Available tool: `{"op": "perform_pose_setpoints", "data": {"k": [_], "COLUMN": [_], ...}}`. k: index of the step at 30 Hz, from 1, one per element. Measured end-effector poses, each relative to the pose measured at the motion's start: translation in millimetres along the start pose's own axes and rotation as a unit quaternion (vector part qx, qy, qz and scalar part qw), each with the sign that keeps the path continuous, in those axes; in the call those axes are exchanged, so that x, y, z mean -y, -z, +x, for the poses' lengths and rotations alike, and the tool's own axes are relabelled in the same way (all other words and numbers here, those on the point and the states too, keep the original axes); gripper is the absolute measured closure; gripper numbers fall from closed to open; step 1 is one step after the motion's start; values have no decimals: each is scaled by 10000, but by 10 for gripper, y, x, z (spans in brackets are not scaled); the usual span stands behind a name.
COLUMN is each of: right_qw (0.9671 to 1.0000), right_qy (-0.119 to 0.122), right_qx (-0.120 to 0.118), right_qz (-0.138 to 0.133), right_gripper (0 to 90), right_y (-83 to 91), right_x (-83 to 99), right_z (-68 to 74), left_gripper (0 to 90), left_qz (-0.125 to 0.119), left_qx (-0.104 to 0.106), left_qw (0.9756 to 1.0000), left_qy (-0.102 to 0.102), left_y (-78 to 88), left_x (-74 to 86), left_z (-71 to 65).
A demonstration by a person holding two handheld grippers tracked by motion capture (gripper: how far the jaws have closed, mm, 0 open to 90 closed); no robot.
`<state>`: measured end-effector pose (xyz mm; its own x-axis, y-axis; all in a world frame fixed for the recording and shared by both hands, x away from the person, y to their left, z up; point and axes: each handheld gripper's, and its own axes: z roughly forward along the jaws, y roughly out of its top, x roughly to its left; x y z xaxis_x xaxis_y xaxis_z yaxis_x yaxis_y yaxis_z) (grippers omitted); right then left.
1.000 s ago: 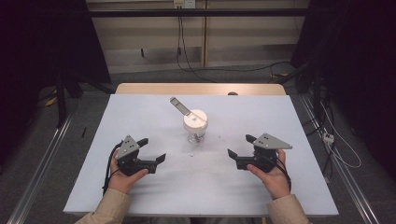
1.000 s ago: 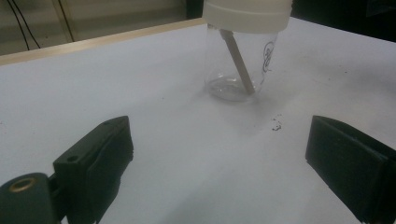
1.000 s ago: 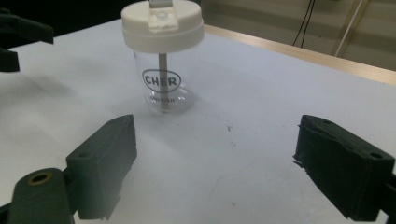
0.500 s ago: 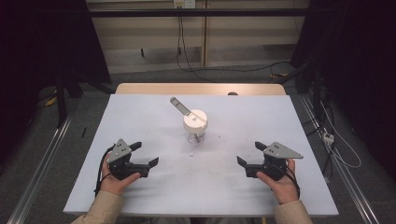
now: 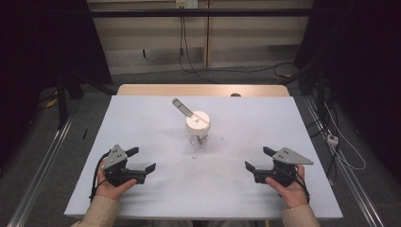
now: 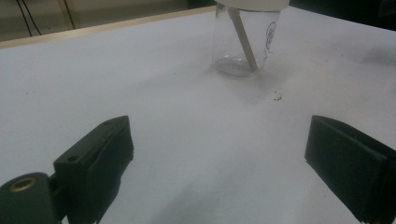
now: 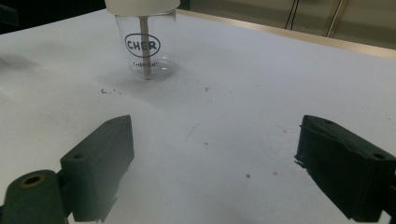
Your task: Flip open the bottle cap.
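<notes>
A: How are the hand-held grippers sitting?

B: The left hand-held gripper (image 5: 145,160) is resting low over the desk (image 5: 142,118) near its front left, its jaws standing wide apart with bare desk between them. The right hand-held gripper (image 5: 259,158) is sitting at the front right, jaws likewise spread and gripping nothing. Both are pointing inward, toward the middle.

A: And what are they pointing at?

B: A clear jar (image 5: 198,134) is standing upright mid-desk, well apart from both and roughly between them, farther back. A white lid (image 5: 197,121) is covering its mouth.

A: Anything in it?

B: A pale stick (image 6: 243,37) is leaning inside, its lower end touching the jar's bottom. Its flat grey top end (image 5: 182,107) is poking out past the lid, slanting back and left. In the right gripper view the jar (image 7: 145,46) is showing black lettering. A few dark specks (image 5: 194,156) are lying on the desk just in front of it.
</notes>
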<state>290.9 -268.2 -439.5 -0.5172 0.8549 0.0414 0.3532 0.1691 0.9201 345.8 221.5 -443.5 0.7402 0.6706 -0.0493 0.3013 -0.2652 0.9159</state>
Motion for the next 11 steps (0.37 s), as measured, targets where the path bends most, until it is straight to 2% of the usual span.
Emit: {"op": "perform_pose_setpoints", "data": {"k": [2, 3, 5, 11], "right_qw": [10000, 10000, 9999, 9999], "right_qy": [-51, -63, -117, -123], "right_qx": [22, 35, 31, 67], "right_qz": [-7, -11, -16, 48], "right_gripper": [109, 108, 109, 108], "right_y": [20, 27, 33, 20], "right_x": [21, 30, 42, 69], "right_z": [-20, -27, -36, -43], "left_gripper": [74, 74, 74, 74], "left_qz": [-6, -2, -1, -86], "left_qx": [-25, -28, -64, -66], "left_qw": [10000, 10000, 10000, 9999], "left_qy": [10, 80, 62, 102], "left_y": [3, 2, 6, 9], "left_x": [23, 34, 32, 11], "left_z": [18, 26, 33, 32]}}
